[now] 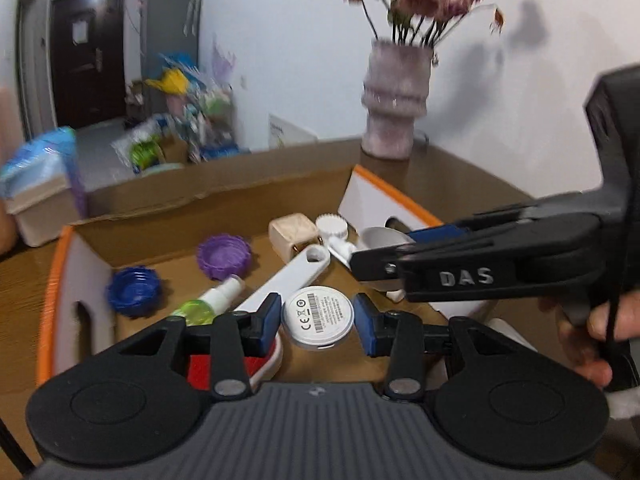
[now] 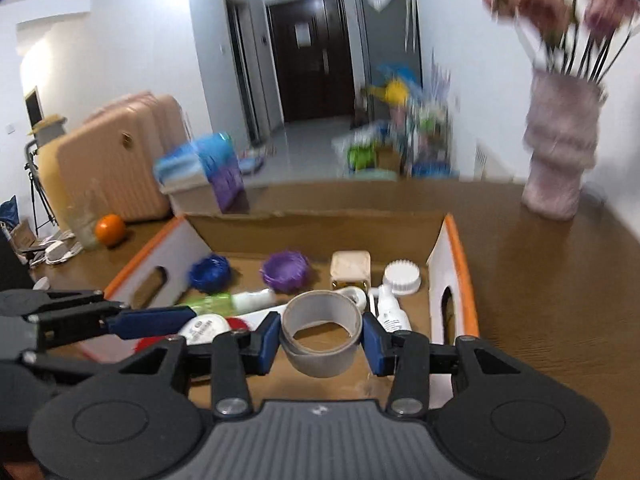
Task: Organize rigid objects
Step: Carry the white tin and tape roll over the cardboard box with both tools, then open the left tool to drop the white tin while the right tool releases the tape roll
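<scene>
Inside the cardboard box [image 1: 168, 220], several small items are seen lying on its floor. Held above them, the left gripper [image 1: 317, 322] is spread open, and a white disc [image 1: 318, 317] is framed between its blue pads without either pad touching it. On the disc's face a CE mark, a barcode and lines of fine print are shown; the fine print cannot be read. A white opener [image 1: 288, 280] is laid diagonally beside the disc, with a green spray bottle [image 1: 210, 300] to its left. Further back, a blue cap [image 1: 134, 291], a purple cap [image 1: 224, 256], a beige block [image 1: 292, 234] and a ridged white cap [image 1: 332, 229] are ranged across the box. A red-and-white object [image 1: 240, 364] is partly hidden under the left finger.

From the right, the right gripper [image 2: 321, 342] is seen clamped on a grey tape roll [image 2: 320, 336], which is held upright, with its opening facing up, over the near part of the box. On the side of this gripper, in the left wrist view, the raised letters "DAS" are read. A small white bottle [image 2: 390, 312] with unreadable print is laid near the right wall.

The box is set on a brown table [image 2: 560, 300], and a pale vase [image 2: 560, 160] of dried flowers is stood at the far right.
</scene>
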`<control>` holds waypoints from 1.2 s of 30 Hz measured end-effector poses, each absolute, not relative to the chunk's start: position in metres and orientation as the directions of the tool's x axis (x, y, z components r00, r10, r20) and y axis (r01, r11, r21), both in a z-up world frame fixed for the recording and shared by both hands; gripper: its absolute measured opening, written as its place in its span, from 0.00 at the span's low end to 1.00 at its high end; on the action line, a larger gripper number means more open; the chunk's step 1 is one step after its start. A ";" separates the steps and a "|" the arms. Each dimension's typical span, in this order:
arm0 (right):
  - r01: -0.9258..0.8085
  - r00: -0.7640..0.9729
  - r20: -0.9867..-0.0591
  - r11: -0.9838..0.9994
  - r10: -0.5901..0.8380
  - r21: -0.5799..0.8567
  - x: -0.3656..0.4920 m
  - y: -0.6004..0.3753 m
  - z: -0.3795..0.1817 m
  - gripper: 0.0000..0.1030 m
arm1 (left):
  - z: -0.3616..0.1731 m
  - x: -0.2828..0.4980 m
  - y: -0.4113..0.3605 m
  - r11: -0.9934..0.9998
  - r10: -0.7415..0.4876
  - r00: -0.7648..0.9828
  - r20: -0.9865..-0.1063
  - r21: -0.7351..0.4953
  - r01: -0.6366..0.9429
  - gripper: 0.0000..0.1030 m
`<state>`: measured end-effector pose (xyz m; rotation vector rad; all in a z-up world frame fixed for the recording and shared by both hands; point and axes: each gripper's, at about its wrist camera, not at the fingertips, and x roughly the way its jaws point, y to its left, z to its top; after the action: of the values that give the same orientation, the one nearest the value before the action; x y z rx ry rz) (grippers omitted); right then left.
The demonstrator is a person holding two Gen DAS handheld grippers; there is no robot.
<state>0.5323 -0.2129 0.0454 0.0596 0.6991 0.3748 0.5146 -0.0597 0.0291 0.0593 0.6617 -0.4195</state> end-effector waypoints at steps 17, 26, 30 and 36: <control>-0.311 0.657 -0.683 0.940 0.318 0.139 0.581 -0.203 0.015 0.53 | 0.026 0.533 -0.049 0.927 -0.337 0.700 -0.630 -0.093 0.362 0.66; -0.292 0.726 -0.633 0.954 0.268 0.070 0.545 -0.215 0.074 0.54 | 0.068 0.498 -0.010 0.979 -0.180 0.799 -0.574 -0.023 0.204 0.72; -0.288 0.763 -0.595 0.957 0.253 0.037 0.516 -0.216 0.097 0.69 | 0.092 0.464 0.005 0.993 -0.094 0.870 -0.484 0.011 0.114 0.86; -0.286 0.851 -0.474 0.956 0.223 -0.062 0.472 -0.209 0.100 0.83 | 0.097 0.409 0.014 1.000 0.004 0.940 -0.342 0.012 -0.001 0.98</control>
<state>0.4724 -0.2089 0.1001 -0.1324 0.4827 0.2688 0.4087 0.0136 0.0966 0.0115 0.3489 0.0026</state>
